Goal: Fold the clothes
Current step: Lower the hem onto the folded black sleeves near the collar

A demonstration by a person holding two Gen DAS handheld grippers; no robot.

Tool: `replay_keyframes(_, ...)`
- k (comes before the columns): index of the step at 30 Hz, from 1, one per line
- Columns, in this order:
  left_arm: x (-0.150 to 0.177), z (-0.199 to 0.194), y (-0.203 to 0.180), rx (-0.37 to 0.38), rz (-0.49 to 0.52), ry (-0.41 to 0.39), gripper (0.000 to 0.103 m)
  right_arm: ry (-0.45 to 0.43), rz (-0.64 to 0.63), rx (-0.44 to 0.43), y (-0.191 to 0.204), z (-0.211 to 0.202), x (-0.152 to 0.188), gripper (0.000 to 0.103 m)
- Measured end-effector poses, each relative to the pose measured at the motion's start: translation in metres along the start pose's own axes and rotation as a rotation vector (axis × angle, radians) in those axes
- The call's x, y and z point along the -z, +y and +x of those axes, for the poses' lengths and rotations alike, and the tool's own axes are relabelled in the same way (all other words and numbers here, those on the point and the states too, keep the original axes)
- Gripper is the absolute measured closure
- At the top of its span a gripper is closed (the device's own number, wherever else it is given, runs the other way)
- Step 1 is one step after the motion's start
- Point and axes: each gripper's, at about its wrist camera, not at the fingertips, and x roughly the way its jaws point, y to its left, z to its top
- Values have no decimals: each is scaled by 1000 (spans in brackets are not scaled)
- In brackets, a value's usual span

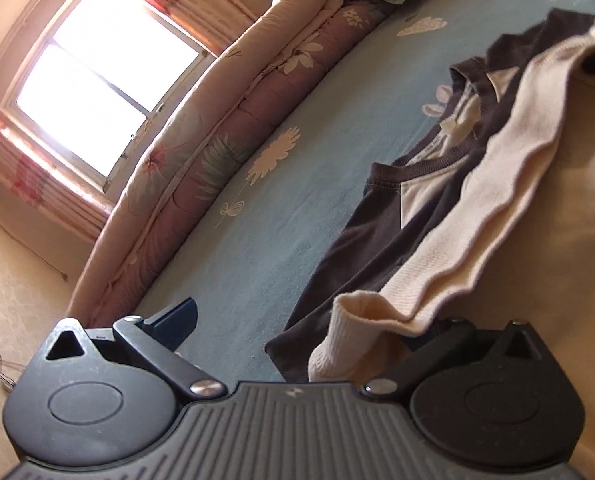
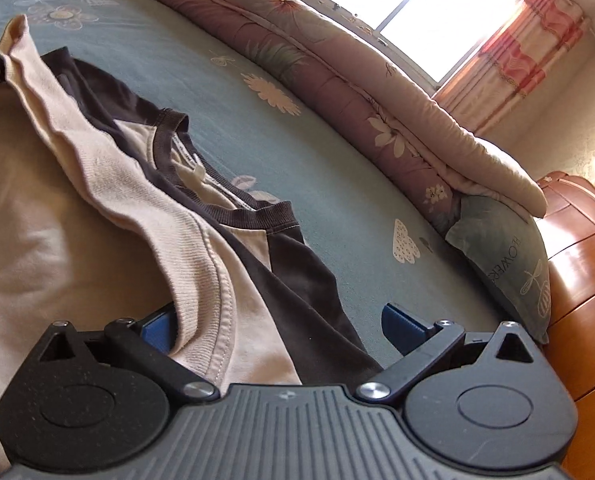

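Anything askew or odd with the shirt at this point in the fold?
Nothing damaged. The cream hem is folded up over the shirt in a wavy, uneven ridge between the left gripper and right gripper, leaving the collar exposed.

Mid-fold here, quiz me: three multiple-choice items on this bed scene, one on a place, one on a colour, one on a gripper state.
1. Where does the folded quilt lie?
A. along the bed's window side
B. on the floor
C. over the shirt

2. What colour is the shirt's neckband?
A. red
B. dark grey
C. white

3. How do the right gripper's fingers stand?
A. shut on nothing
B. out of view
C. spread wide, the cream ribbed hem between them

Answers: 1 A, the quilt runs beside the window. 2 B, a dark band rims the cream chest. 3 C, blue pads sit far apart.
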Motion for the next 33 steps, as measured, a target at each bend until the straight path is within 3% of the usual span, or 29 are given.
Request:
replay_keyframes(4, -9, 28, 20, 18, -83, 38, 0, -4, 67, -25, -28, 19, -17, 0)
replay_keyframes(9, -12, 60, 23, 30, -96, 49, 0, 7, 178, -115, -59, 49, -27, 0)
replay_keyframes(14, -10, 50, 29, 50, -125, 11, 1, -99, 319, -242, -88, 41, -27, 0)
replay_keyframes(18, -5, 31, 43, 94, -186, -5, 1, -124, 402, -223, -109, 25, -24, 0)
replay_keyframes(21, 3, 9, 46, 153, -202, -24, 1, -131, 354, -282, -110, 2, -12, 0)
replay_keyframes(24, 13, -7, 43, 232, -210, -10, 1, -108, 223, -349, -97, -18, 7, 0)
replay_keyframes(28, 15, -8, 30, 377, -222, 42, 1, 36, 57, -285, -63, 1, 24, 0)
replay_keyframes(33, 10, -3, 22, 553, -253, 71, 1, 0, 127, -268, -66, 26, 15, 0)
